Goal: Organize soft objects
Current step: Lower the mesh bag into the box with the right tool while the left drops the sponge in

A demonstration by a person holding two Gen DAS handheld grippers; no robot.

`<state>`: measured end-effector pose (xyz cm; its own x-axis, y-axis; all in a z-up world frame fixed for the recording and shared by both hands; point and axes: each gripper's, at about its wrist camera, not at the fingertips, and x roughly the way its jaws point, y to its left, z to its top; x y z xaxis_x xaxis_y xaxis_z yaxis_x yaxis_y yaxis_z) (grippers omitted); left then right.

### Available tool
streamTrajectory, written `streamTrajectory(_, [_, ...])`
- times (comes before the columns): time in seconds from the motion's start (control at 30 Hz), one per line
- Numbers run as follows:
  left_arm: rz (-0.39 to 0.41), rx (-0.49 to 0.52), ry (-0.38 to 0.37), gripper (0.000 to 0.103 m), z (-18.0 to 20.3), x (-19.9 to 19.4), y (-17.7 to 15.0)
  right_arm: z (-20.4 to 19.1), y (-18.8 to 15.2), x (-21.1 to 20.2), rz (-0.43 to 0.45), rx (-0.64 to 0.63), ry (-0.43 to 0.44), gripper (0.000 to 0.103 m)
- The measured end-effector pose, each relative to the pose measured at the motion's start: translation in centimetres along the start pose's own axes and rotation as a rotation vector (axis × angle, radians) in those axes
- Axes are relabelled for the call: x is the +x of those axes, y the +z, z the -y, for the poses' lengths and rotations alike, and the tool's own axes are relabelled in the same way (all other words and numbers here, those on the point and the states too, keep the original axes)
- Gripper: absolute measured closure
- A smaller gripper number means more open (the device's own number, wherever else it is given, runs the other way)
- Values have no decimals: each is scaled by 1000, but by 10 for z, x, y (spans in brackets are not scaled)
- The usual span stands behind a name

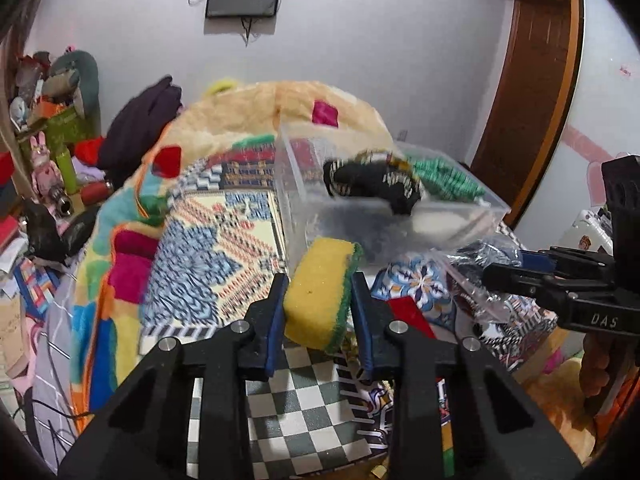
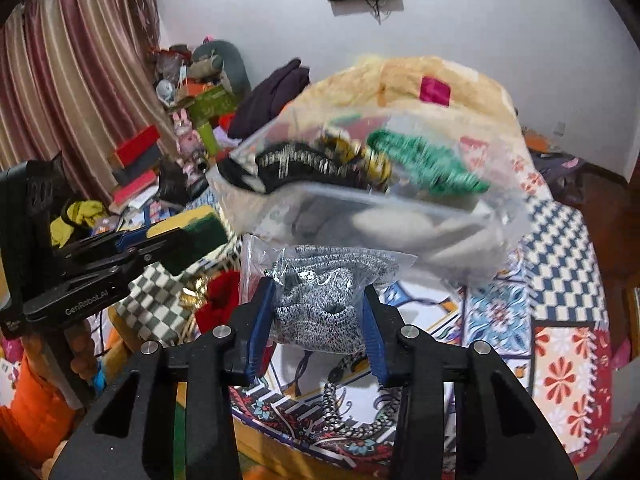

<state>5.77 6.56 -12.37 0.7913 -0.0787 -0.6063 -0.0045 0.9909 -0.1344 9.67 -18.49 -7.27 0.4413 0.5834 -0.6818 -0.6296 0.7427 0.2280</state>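
My left gripper is shut on a yellow sponge with a green scrub side, held just in front of a clear plastic box on the bed. The box holds a black sock-like item and a green scrunchie. My right gripper is shut on a clear bag of grey knit fabric, close below the box. The right gripper shows at the right edge of the left wrist view; the left gripper with the sponge shows at the left of the right wrist view.
The bed is covered with patterned cloths and a fluffy cream blanket. A dark garment lies behind. A cluttered shelf with toys and boxes stands at left. A wooden door is at right.
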Motion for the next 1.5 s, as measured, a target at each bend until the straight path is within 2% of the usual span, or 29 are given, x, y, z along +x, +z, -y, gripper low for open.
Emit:
streamTrajectory(0.37, [140, 27, -2, 73, 10, -40, 34, 4, 30, -34, 145, -16, -65, 65])
streamTrajectory(0.57, [183, 25, -6, 73, 13, -31, 56, 11, 53, -37, 200, -5, -84, 65])
streamTrajectory(0.7, [178, 9, 1, 73, 11, -13, 70, 13, 67, -29, 216, 0, -102, 65])
streamTrajectory(0.77, [170, 3, 11, 73, 11, -3, 74, 15, 72, -18, 209, 0, -127, 65])
streamTrajectory(1.13, [71, 26, 36, 73, 14, 53, 82, 31, 70, 32, 77, 27, -128, 65])
streamTrajectory(1.33, [57, 71, 67, 73, 21, 70, 78, 34, 68, 48, 26, 21, -130, 65])
streamTrajectory(1.5, [25, 51, 46, 72, 16, 78, 79, 33, 66, 53, 0, 12, -139, 62])
